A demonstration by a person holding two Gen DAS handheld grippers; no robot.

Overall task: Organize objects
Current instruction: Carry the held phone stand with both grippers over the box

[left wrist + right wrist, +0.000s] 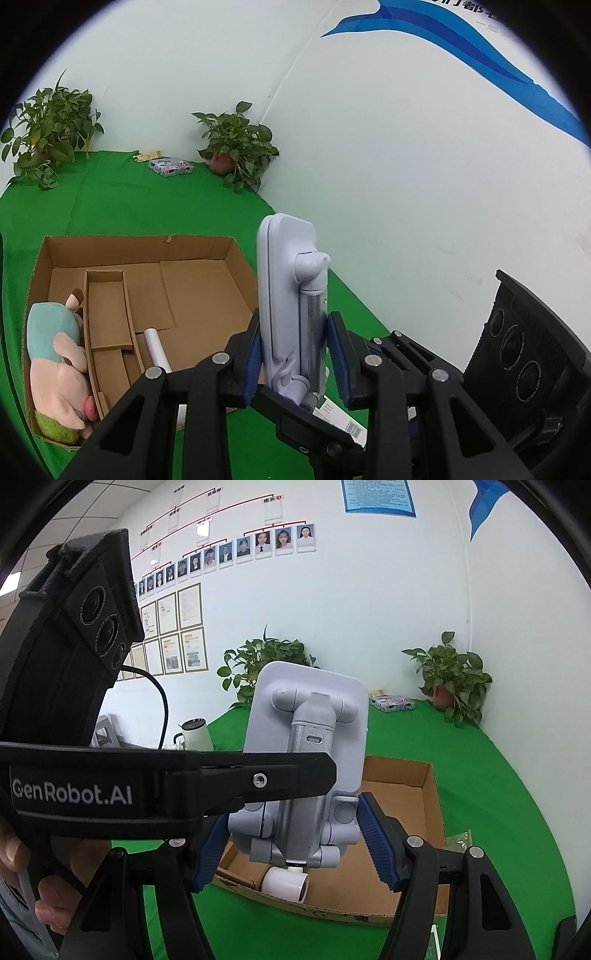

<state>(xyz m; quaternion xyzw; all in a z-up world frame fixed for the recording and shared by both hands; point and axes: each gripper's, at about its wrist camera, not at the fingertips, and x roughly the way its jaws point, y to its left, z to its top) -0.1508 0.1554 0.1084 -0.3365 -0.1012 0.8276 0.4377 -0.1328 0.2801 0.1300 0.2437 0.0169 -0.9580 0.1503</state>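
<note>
Your left tool [295,347] clamps the folded phone stand [286,295] by its thin sides, and your right tool [291,845] grips its base, holding it upright above the bench [110,199]. Below sits the open cardboard box [229,258]: a plush toy [55,362] lies along its left wall beside a cardboard divider [107,314], with a white roll [157,349] near its front.
</note>
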